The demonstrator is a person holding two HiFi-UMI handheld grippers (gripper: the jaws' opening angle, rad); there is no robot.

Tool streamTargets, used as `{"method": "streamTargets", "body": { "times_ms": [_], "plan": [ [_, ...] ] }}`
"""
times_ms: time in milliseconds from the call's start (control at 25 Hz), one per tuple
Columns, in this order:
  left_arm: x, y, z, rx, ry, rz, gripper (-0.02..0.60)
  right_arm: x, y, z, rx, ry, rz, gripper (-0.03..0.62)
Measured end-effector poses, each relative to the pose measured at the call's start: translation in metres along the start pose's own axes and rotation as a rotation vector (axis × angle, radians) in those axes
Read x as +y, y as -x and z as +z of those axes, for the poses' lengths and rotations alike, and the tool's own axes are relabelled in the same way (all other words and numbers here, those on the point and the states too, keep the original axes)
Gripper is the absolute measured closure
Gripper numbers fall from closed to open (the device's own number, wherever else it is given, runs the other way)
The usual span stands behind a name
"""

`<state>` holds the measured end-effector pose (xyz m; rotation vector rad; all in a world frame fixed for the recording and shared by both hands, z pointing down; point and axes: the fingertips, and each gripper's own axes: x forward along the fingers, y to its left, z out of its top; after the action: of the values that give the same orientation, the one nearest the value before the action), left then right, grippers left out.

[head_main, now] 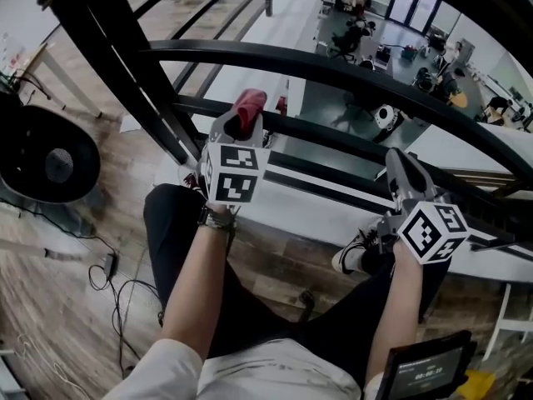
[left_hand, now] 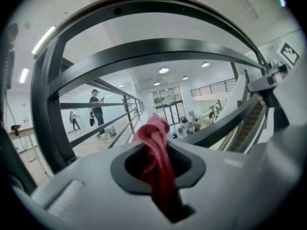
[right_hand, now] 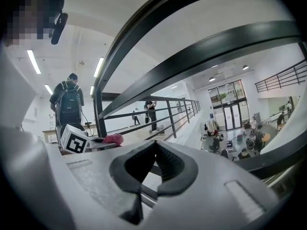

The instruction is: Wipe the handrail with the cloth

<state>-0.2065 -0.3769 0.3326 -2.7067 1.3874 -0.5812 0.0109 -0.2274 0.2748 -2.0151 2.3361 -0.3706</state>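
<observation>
Forearms (head_main: 196, 282) fill the head view's foot. Beyond them the left hand-held gripper (head_main: 241, 126) pinches a red cloth (head_main: 249, 105) at a lower rail (head_main: 333, 136), beneath the handrail (head_main: 350, 69). Over the open atrium, a loose wad could slip away.

Left gripper view: jaws clamp the bunched cloth (left_hand: 156, 152), apparently short of the handrail (left_hand: 144, 51).

Right gripper view: the right hand-held gripper (right_hand: 154, 169) is closed together on nothing, and bars (right_hand: 201, 56) crowd its path.

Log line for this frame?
left gripper: shut on red cloth | right gripper: shut, empty | black metal handrail: contact unclear
</observation>
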Motion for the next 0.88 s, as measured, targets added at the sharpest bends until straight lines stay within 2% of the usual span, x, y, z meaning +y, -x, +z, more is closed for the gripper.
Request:
{"method": "streamTargets", "body": {
  "times_ms": [120, 280, 520, 760, 880],
  "plan": [
    [-0.019, -0.007, -0.002, 0.011, -0.025, -0.007, 0.515, -0.011, 0.011, -0.006, 0.001, -0.012, -0.01, 0.592],
    [-0.039, -0.008, 0.006, 0.007, -0.009, -0.034, 0.515, -0.035, 0.03, -0.012, 0.005, -0.023, -0.036, 0.592],
    [-0.078, -0.014, 0.015, 0.025, 0.015, -0.103, 0.515, -0.071, 0.053, -0.031, 0.037, 0.03, -0.099, 0.592],
    [-0.14, -0.021, 0.031, 0.017, -0.035, -0.154, 0.515, -0.101, 0.078, -0.034, 0.036, 0.01, -0.127, 0.592],
    [-0.177, -0.024, 0.039, 0.014, -0.074, -0.207, 0.515, -0.105, 0.087, -0.029, 0.022, 0.021, -0.124, 0.592]
  ]
}}
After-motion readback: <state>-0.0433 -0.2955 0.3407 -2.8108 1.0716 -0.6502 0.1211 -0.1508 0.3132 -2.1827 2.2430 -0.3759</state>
